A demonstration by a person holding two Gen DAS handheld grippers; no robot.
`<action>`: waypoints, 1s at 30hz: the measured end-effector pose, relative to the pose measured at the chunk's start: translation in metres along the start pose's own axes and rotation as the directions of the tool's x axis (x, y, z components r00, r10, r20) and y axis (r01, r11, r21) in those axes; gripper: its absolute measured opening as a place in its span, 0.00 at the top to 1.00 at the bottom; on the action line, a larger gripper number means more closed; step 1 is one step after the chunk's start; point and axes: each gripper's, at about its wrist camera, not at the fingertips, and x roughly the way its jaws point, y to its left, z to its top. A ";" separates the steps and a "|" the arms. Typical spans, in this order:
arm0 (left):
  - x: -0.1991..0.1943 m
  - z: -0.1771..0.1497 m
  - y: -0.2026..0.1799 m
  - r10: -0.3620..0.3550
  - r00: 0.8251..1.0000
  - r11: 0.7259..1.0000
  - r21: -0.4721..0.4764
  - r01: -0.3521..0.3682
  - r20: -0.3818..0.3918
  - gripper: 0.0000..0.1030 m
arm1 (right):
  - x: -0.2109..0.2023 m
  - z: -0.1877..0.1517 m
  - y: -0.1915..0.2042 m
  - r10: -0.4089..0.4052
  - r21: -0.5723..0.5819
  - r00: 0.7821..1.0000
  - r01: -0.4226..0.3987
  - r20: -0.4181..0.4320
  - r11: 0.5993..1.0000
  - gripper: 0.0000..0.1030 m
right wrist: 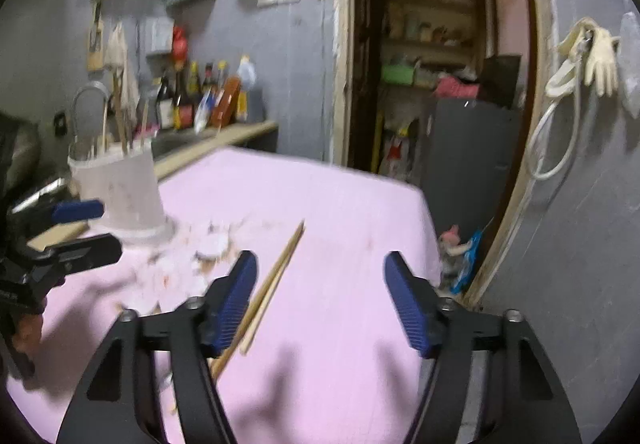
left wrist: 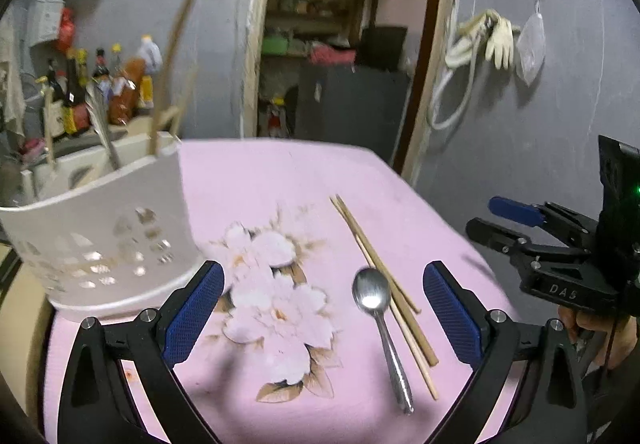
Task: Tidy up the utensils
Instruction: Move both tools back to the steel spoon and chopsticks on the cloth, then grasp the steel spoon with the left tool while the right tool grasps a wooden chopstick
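Both jaws released, empty; spoon (left wrist: 378,320) and chopsticks (left wrist: 384,284) lie lower right on pink bench (left wrist: 280,172), holder (left wrist: 100,228) left

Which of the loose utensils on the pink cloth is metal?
The spoon, shiny silver with its bowl facing up. The chopsticks lying right beside it are pale wood.

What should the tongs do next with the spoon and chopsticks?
Probably lower the left tongs onto the spoon and close. They stand open with nothing between them, the spoon lies loose on the pink cloth beside the chopsticks, and the white holder waits nearby.
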 end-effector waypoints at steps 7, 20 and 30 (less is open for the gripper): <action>0.036 -0.001 0.006 -0.069 0.986 0.998 -0.009 0.068 -0.149 0.35 | 0.023 -0.016 0.007 0.085 -0.020 0.984 -0.089 -0.156 0.996 0.64; 0.092 0.011 0.027 -0.182 0.926 0.983 -0.079 0.164 -0.330 0.61 | 0.056 -0.026 0.026 0.146 -0.064 0.942 -0.173 -0.303 0.983 0.72; 0.105 0.017 0.035 -0.266 0.893 0.964 -0.101 0.246 -0.363 0.81 | 0.068 -0.018 0.019 0.137 -0.035 0.934 -0.157 -0.329 0.987 0.78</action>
